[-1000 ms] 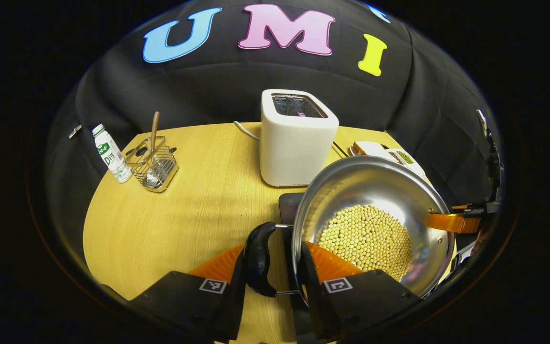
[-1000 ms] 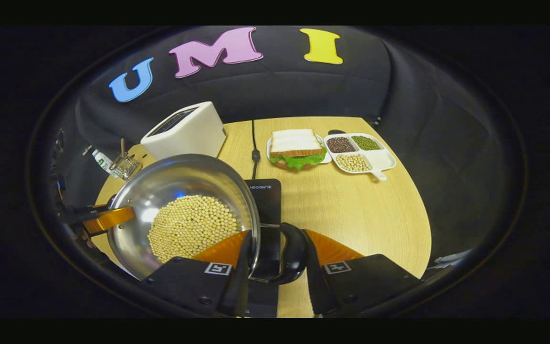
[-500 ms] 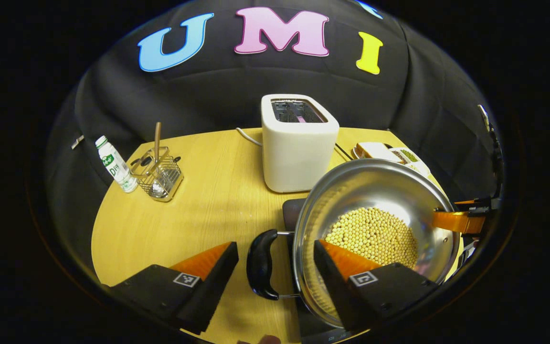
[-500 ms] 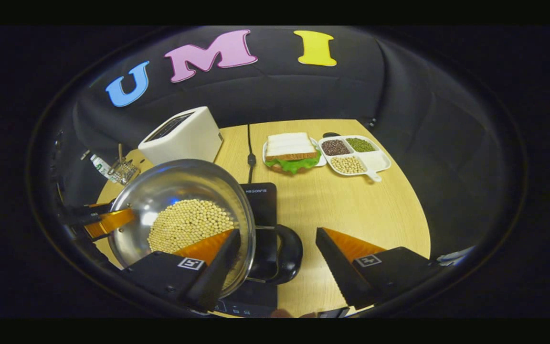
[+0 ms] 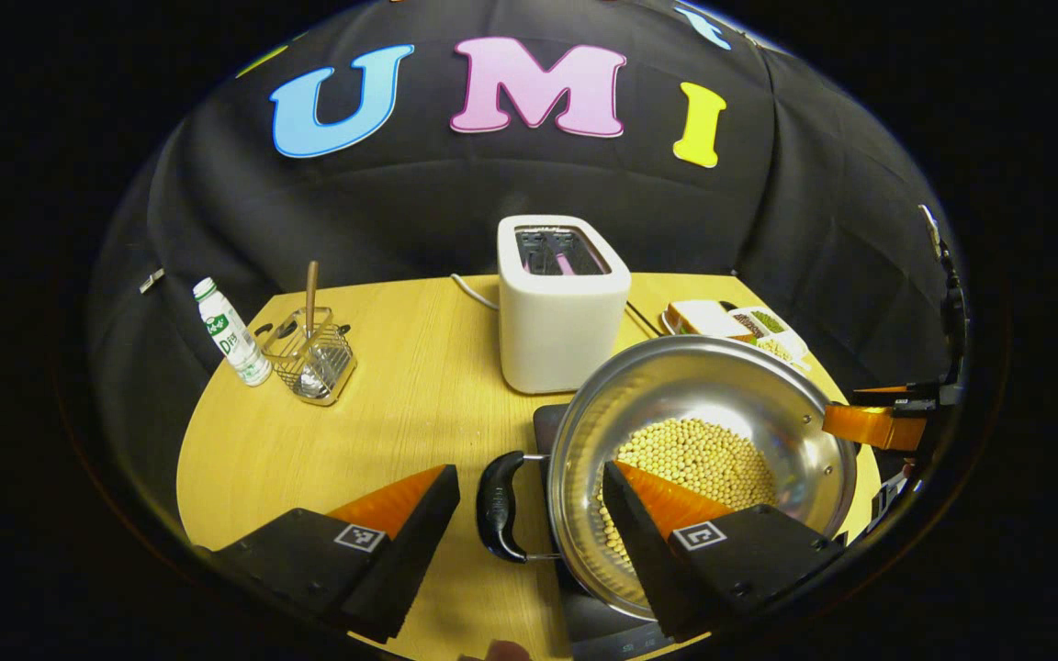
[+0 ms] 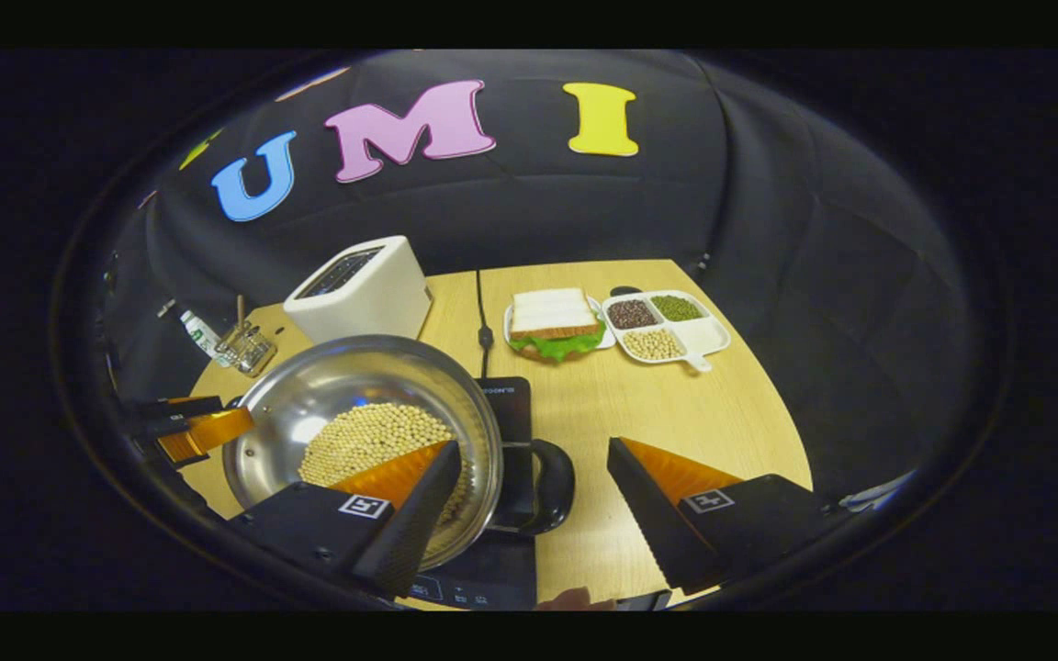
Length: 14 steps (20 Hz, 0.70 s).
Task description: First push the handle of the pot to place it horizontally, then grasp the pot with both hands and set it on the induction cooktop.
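Pot (image 5: 703,459) sits on induction cooktop (image 6: 492,574), steel bowl w/ pale beans (image 6: 373,439) inside. Left gripper (image 5: 529,532) spread wide, nothing between fingers; pot's black side handle (image 5: 499,506) lies in the gap, touching neither finger. Right gripper (image 6: 534,519) also spread wide & holding nothing, w/ pot's other black handle (image 6: 547,487) in its gap, clear of both fingers. In left gripper view the right gripper shows far off beyond the pot rim, at frame's right edge.

Rest of table (image 5: 382,422): white toaster (image 5: 561,298) just behind pot; wire caddy (image 5: 313,358) & small bottle (image 5: 230,332) side by side at far left edge; sandwich on plate (image 6: 555,323) & divided tray of grains (image 6: 667,326) next to each other at back, well apart from pot. Black cord (image 6: 483,321) runs from cooktop toward back wall.
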Available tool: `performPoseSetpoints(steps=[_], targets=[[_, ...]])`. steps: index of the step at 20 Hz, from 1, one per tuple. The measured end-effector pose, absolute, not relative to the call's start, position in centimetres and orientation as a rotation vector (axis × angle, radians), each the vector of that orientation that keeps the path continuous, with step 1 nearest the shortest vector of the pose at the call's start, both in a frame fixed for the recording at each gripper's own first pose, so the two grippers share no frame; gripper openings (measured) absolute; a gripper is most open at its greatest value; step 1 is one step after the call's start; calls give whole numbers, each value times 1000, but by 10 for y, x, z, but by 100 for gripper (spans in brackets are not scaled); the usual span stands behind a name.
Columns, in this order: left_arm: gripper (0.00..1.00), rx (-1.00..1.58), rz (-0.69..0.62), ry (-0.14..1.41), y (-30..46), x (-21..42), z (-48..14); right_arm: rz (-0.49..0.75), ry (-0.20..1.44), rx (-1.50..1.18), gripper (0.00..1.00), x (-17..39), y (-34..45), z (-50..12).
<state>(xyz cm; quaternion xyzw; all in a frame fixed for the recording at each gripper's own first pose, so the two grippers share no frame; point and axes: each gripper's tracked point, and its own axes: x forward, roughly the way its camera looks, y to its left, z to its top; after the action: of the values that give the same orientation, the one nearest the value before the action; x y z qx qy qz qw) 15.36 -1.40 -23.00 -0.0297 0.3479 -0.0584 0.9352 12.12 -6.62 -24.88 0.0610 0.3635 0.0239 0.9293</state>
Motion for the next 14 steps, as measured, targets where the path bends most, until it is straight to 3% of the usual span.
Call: performPoseSetpoints(steps=[14], targets=[[97,-91,-123,342,7,109,-86,-46,347,80,99,81,-65,-91]])
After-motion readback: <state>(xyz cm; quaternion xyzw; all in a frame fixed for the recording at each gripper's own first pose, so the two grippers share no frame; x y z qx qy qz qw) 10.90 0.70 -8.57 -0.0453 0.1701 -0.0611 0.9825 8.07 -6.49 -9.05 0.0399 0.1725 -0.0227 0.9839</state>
